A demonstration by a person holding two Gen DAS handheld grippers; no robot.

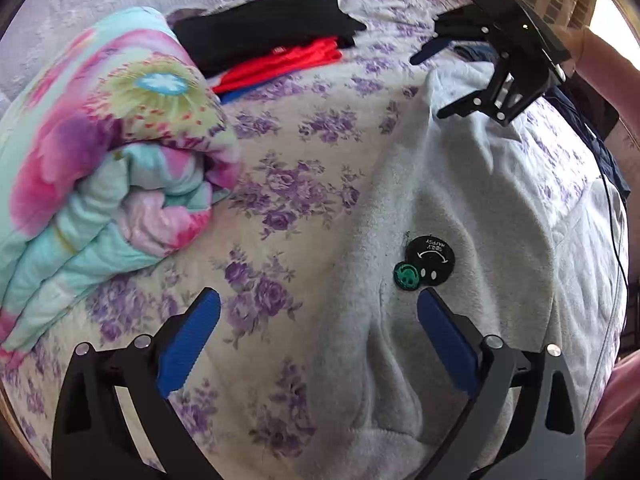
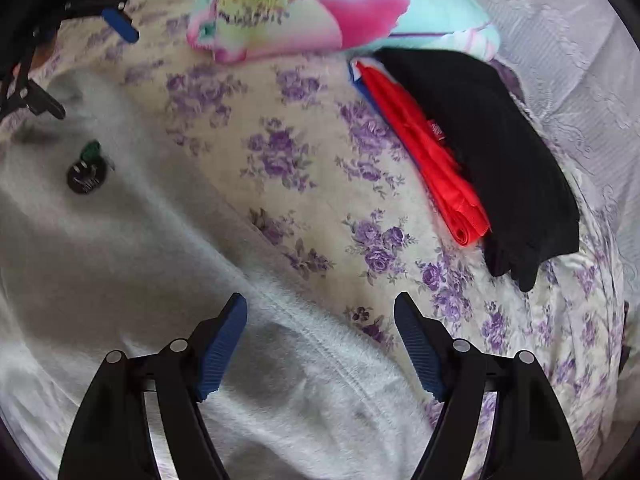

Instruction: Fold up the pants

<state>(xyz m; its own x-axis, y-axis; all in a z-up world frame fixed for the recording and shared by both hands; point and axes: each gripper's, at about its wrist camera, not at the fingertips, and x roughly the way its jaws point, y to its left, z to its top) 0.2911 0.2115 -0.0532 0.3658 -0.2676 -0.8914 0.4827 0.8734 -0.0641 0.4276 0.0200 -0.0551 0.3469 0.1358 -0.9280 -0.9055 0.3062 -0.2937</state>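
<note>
Light grey fleece pants (image 1: 460, 184) lie spread on a bed with a purple-flowered sheet (image 1: 288, 184). A black round patch (image 1: 430, 258) and a small green patch (image 1: 406, 276) sit on the fabric. My left gripper (image 1: 318, 312) is open and empty, low over one end of the pants. My right gripper (image 2: 320, 316) is open and empty over the pants' edge (image 2: 312, 312) at the other end. The right gripper also shows in the left wrist view (image 1: 430, 84), and the left gripper in the right wrist view (image 2: 90, 68). The pants (image 2: 120, 248) fill the left of the right wrist view.
A rolled floral quilt (image 1: 100, 152) lies on the bed beside the pants. A stack of folded black (image 1: 264, 28), red (image 1: 288, 64) and blue clothes sits farther back. A dark cable (image 1: 612, 200) runs along the bed's side.
</note>
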